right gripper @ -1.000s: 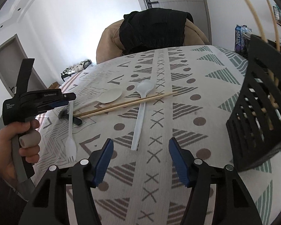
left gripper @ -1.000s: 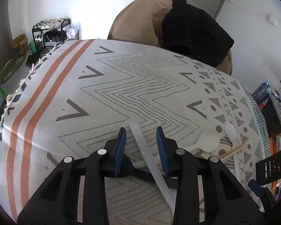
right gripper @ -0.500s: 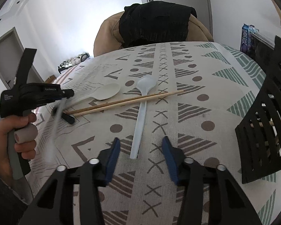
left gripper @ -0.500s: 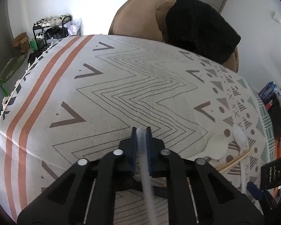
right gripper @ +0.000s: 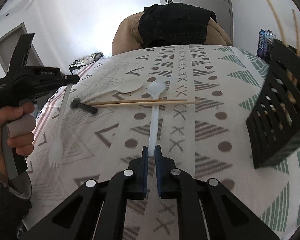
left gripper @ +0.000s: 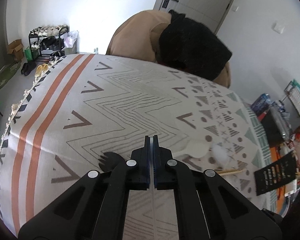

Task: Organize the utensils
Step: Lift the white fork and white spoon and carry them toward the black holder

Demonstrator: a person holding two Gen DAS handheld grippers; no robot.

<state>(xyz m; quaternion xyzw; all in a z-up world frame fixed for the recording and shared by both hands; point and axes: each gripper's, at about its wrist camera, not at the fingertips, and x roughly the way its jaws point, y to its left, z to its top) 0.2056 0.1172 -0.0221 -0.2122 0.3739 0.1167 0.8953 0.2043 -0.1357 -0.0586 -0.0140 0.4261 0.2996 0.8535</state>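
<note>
The left gripper (right gripper: pixel 71 79) pinches a clear plastic fork (right gripper: pixel 59 126) by its handle, tines dangling. The right gripper (right gripper: pixel 151 152) clamps the translucent white spoon (right gripper: pixel 155 108) lying on the patterned desk (right gripper: pixel 210 140), likely bound for the black slatted holder (right gripper: pixel 280 108).

The left gripper (left gripper: pixel 150 140) pinches a clear fork handle (left gripper: pixel 153 200) between its fingers; a black fork (left gripper: pixel 108 160) lies just left.
</note>
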